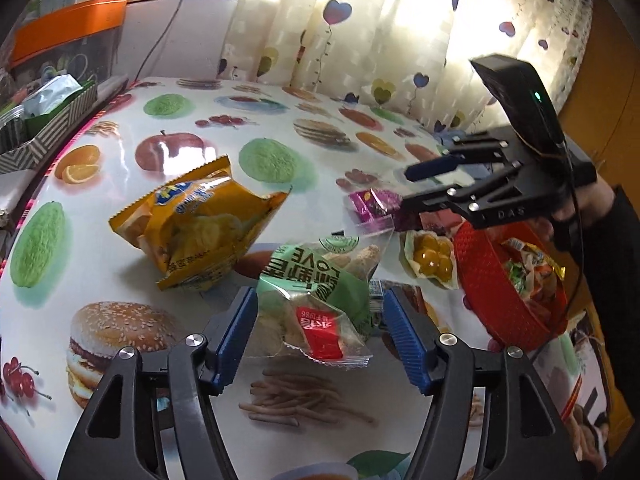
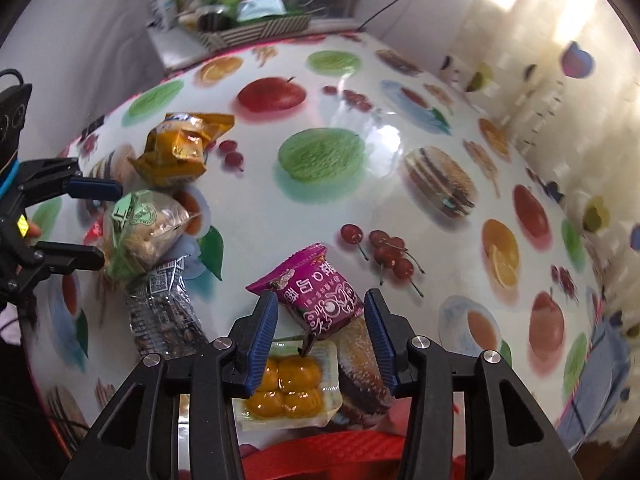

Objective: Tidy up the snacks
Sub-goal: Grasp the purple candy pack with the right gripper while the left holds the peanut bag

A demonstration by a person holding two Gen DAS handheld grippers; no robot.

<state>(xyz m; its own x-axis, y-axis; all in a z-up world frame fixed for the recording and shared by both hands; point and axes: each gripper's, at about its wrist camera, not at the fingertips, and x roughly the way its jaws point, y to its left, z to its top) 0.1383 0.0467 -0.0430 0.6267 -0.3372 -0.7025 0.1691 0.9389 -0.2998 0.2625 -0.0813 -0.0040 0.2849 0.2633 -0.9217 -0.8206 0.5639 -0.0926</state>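
Observation:
A green-and-clear cookie bag point(image 1: 316, 296) lies on the fruit-print table between the blue pads of my left gripper point(image 1: 320, 292); a small gap shows on each side, so the gripper is open. In the right wrist view the same cookie bag point(image 2: 140, 232) sits between the left gripper point(image 2: 112, 224) fingers. My right gripper point(image 2: 320, 340) points steeply down, open, with a purple snack packet point(image 2: 320, 300) between its pads, which do not press on it. Under it lies a clear tray of yellow balls point(image 2: 288, 388). From the left wrist, the right gripper point(image 1: 408, 188) hovers by the purple packet point(image 1: 372, 204).
A yellow chip bag point(image 1: 196, 220) lies left of the cookie bag. A red basket point(image 1: 480, 264) holding wrapped snacks stands at the right, near a hand. A clear pack of dark seeds point(image 2: 164, 312) rests beside the cookie bag. A striped box point(image 1: 40, 136) of items sits beyond the table edge.

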